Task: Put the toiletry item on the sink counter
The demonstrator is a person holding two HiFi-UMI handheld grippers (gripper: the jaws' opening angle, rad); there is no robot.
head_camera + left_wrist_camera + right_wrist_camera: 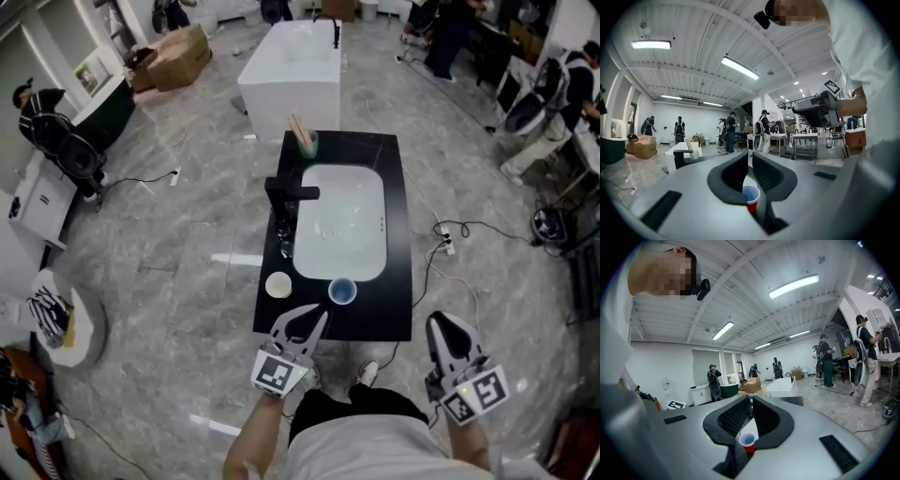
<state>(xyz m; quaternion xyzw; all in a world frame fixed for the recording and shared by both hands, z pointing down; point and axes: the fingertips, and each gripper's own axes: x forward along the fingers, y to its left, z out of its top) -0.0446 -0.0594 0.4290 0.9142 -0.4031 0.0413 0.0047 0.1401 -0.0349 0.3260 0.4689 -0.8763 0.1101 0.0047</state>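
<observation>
Head view: 1 cup (342, 292) stands upright on the sink counter (394, 309), at the basin's front rim. The left gripper (322, 319) is just short of it, and the right gripper (442, 326) is well apart.

Left gripper view: jaws closed together, nothing between them, the cup beyond.

Right gripper view: jaws together, empty.

Placement judged complete; only pulling clear remains.

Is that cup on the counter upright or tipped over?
Upright: the cup stands on the black counter, its round mouth facing up; the left gripper view shows its side wall vertical.
</observation>
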